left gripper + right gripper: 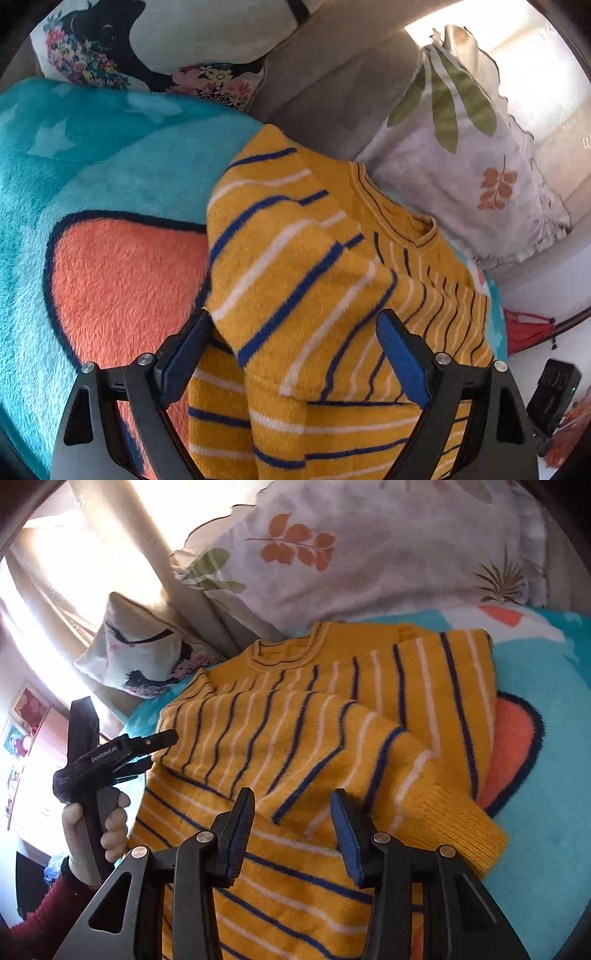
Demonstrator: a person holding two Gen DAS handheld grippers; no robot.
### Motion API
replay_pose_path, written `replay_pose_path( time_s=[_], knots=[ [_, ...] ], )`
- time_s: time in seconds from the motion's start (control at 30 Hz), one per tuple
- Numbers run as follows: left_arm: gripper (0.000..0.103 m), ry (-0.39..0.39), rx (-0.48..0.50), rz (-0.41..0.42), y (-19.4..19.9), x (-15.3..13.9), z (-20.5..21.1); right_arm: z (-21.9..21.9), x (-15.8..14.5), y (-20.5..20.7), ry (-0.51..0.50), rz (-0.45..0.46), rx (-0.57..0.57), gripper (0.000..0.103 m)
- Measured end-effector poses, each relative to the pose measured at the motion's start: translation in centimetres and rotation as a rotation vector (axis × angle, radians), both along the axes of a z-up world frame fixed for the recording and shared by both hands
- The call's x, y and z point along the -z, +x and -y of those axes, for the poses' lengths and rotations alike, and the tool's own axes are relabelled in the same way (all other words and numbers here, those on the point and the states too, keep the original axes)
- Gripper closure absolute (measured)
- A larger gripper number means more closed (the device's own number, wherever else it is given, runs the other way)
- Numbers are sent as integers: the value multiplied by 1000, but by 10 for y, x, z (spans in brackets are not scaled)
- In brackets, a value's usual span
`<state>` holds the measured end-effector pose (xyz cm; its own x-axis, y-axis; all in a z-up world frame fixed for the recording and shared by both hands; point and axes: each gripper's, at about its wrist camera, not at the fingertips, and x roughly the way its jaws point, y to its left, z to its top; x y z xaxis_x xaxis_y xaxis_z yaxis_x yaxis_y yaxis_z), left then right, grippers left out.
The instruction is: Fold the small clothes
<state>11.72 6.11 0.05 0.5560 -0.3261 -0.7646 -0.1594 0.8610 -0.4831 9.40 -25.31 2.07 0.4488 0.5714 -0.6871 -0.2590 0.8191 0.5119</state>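
A small yellow sweater [314, 295] with blue and white stripes lies on a fleece blanket, both sleeves folded across its body, collar toward the pillows. It also shows in the right wrist view [314, 738]. My left gripper [295, 354] is open just above the sweater's lower half, holding nothing. My right gripper [291, 834] is open above the sweater's hem area, empty. The left gripper [147, 753] also shows at the left in the right wrist view, held by a hand beside the sweater's edge.
The turquoise blanket [92, 166] with an orange patch [122, 288] covers the sofa seat. A floral cat pillow [147, 48] and a white leaf-print pillow [369, 554] lean at the back. A black device [554, 398] sits lower right.
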Motion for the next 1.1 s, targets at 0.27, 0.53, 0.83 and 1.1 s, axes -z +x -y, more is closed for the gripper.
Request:
replay_pose_path(
  time_s=[0.27, 0.53, 0.83, 1.1],
  knots=[
    [71, 18, 26, -14, 20, -4, -15, 37, -37, -1, -49, 151, 90, 56],
    [65, 98, 38, -33, 19, -4, -3, -3, 0, 46, -211, 47, -51, 58],
    [75, 215, 40, 12, 11, -23, 13, -6, -47, 37, -384, 321, 50, 88],
    [45, 219, 32, 39, -27, -32, -12, 27, -27, 34, -475, 240, 170, 47]
  ],
)
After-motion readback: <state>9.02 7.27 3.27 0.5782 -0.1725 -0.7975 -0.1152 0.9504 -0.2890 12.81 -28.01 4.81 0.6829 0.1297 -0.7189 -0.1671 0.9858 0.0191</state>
